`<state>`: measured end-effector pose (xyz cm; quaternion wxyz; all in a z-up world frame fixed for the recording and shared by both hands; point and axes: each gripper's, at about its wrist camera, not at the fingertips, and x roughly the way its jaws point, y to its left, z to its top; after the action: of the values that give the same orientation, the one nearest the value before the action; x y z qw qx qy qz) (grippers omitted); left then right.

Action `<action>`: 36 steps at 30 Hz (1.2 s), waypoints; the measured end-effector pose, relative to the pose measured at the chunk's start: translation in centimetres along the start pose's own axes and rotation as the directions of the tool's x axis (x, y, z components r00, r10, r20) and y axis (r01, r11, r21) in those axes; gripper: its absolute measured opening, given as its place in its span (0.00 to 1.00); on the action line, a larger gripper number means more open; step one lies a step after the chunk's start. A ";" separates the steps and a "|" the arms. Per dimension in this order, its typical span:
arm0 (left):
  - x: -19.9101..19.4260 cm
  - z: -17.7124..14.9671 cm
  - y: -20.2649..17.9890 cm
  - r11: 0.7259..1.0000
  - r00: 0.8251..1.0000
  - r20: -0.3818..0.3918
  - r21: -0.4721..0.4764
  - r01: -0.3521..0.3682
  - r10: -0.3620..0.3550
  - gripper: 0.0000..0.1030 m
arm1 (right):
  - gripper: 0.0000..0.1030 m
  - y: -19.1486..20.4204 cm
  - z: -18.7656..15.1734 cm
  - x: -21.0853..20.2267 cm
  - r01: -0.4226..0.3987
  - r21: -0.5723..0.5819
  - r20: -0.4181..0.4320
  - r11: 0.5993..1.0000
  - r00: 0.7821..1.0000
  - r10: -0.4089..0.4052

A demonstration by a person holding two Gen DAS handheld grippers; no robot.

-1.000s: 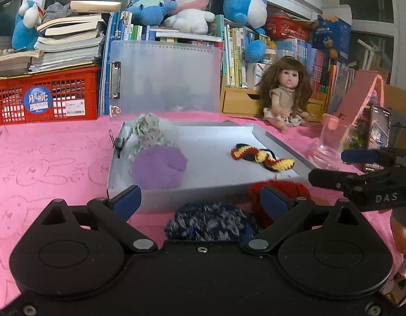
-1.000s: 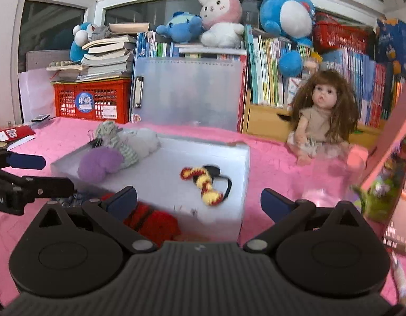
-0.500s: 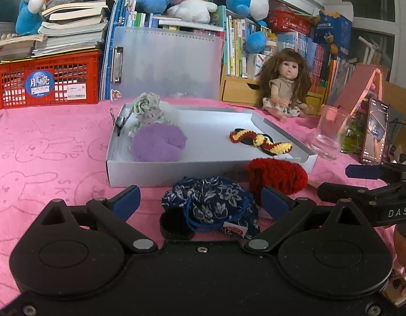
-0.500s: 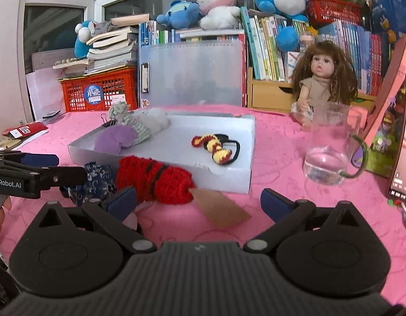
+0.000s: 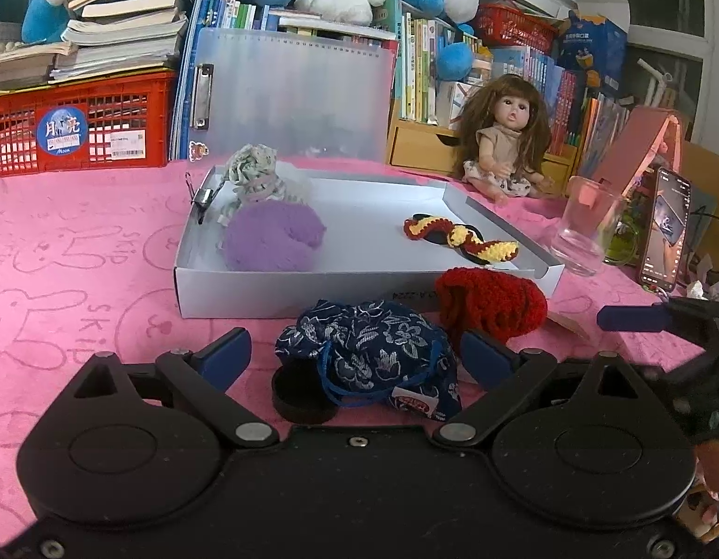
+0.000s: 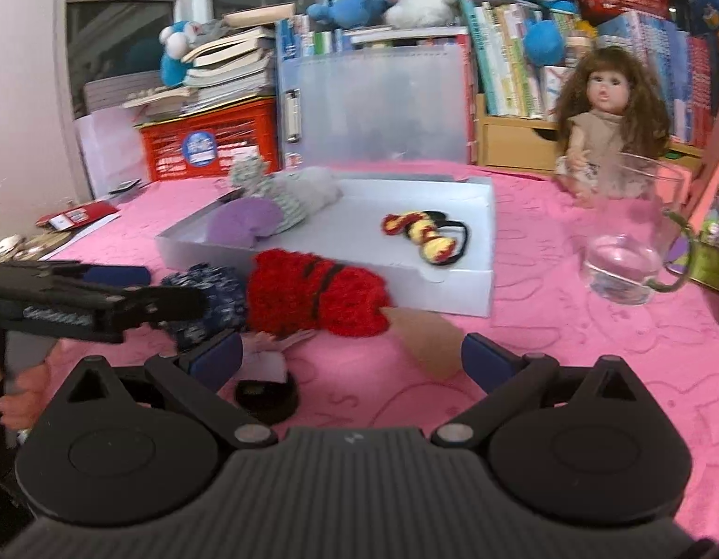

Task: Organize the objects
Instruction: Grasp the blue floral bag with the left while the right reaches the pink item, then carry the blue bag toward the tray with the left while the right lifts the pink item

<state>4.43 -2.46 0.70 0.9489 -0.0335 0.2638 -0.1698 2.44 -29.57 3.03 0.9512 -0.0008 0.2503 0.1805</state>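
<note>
In the left wrist view, the left gripper [image 5: 354, 349] fills the bottom of the frame with its jaws wide and closing a little; the navy floral drawstring pouch [image 5: 375, 354] lies between the blue pads, which do not press on it. A black round lid [image 5: 298, 396] sits at the pouch's lower left on the pink table [image 5: 70, 279]. Just right of the pouch, a red knitted piece [image 5: 492, 303] lies against the front wall of the white shallow box [image 5: 284, 291], outside it. Inside the box, a purple knitted piece [image 5: 270, 237] sits at the left, a grey-green knitted item [image 5: 256, 174] behind it in the far left corner, and a red-and-yellow crocheted hair tie [image 5: 462, 237] at the right. A binder clip [image 5: 201, 195] grips the box's left wall. To the right of the box stand a clear glass [image 5: 585, 233] and a phone [image 5: 662, 233]; a doll [image 5: 508, 139] sits behind them.

In the right wrist view, the right gripper [image 6: 352, 363] has its jaws wide with nothing held; a tan paper tag [image 6: 420, 335] lies between them on the table. The left gripper's fingers reach in from the left edge toward the pouch.
</note>
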 end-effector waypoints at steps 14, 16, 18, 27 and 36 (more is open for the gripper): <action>1.2 0.2 -0.3 1.000 1.000 -0.021 -0.003 0.017 -0.017 0.82 | 0.82 2.0 -0.4 0.0 -0.112 -0.061 -0.032 0.992 0.993 0.111; 1.3 0.3 -0.4 1.000 1.000 -0.022 -0.003 0.014 -0.014 0.82 | 0.78 2.3 -0.5 0.0 -0.122 -0.073 -0.035 0.990 0.992 0.119; 1.4 0.3 -0.3 1.000 1.000 -0.024 -0.007 0.013 -0.014 0.82 | 0.76 2.7 -0.6 0.2 -0.127 -0.085 -0.041 0.988 0.991 0.124; 2.3 0.7 -0.2 0.999 0.999 -0.036 -0.033 0.007 -0.008 0.77 | 0.53 4.3 -0.8 1.1 -0.122 -0.140 -0.064 0.983 0.991 0.114; 1.4 0.7 -0.6 1.000 1.000 -0.016 -0.022 -0.001 0.000 0.51 | 0.27 3.5 -0.5 0.7 -0.104 -0.082 -0.033 0.991 0.994 0.101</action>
<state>5.78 -3.52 0.72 0.9464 -0.0424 0.2732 -0.1670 1.61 -26.07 2.56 0.9361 -0.0303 0.2561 0.2394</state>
